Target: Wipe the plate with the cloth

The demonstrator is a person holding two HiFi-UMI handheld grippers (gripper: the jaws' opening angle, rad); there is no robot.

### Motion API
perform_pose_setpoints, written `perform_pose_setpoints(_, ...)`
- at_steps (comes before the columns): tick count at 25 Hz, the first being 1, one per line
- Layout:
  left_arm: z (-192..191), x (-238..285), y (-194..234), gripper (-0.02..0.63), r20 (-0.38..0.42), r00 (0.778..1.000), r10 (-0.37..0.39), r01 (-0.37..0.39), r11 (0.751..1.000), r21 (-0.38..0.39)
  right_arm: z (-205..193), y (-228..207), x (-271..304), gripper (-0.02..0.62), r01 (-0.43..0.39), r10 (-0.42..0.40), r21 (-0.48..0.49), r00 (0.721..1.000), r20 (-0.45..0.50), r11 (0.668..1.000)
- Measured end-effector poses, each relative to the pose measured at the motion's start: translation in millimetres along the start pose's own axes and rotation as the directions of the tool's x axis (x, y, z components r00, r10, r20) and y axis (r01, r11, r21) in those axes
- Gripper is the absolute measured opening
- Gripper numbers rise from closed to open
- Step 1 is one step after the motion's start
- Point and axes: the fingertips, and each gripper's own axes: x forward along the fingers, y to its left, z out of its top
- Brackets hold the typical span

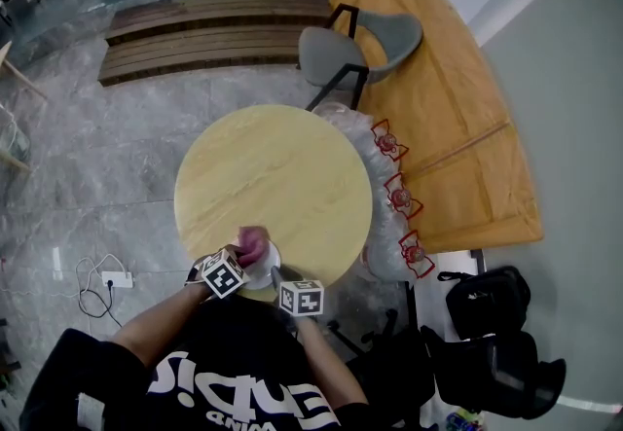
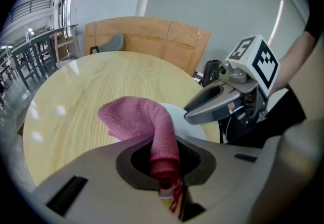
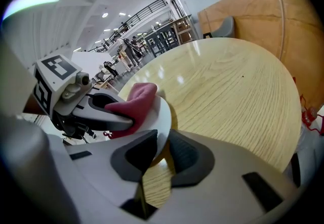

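A pink cloth [image 2: 132, 116] hangs out of my left gripper [image 2: 165, 170], which is shut on one bunched end of it. The loose end lies over a white plate [image 2: 181, 116]. In the right gripper view the plate [image 3: 163, 113] is tilted up on edge above the round wooden table [image 3: 228, 81], and my right gripper [image 3: 156, 153] is shut on its near rim. The cloth [image 3: 137, 97] rests against the plate's face there, with the left gripper [image 3: 98, 113] behind it. In the head view both grippers [image 1: 243, 256] [image 1: 276, 277] meet at the table's near edge, with the cloth [image 1: 251, 241] between them.
A grey chair [image 1: 358, 48] stands at the table's far side. A clear plastic cover with red trim [image 1: 389, 194] hangs by the table's right edge, next to a curved wooden bench [image 1: 458, 108]. Black bags [image 1: 487, 301] and a power strip [image 1: 117, 278] lie on the floor.
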Motion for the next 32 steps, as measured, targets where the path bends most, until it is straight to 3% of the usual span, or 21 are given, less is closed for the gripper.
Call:
perform_pose_setpoints(13, 10, 11, -29, 0.052, 0.007, 0.994, -0.105, 0.105, 0.994, -0.022, 1, 1, 0, 0.091, 0.031, -0.031, 0.0, 1.0, 0.005, 1.0)
perform_pose_setpoints(25, 2, 3, -41, 0.052, -0.017, 0.992, -0.126, 0.126, 0.992, -0.027, 0, 1, -1, 0.091, 0.035, -0.035, -0.019, 0.999, -0.001, 0.999)
perform_pose_setpoints(32, -4, 0, -50, 0.052, -0.016, 0.989, -0.15, 0.149, 0.986, -0.077, 0, 0, -1, 0.091, 0.05, -0.05, -0.014, 0.999, -0.002, 0.999)
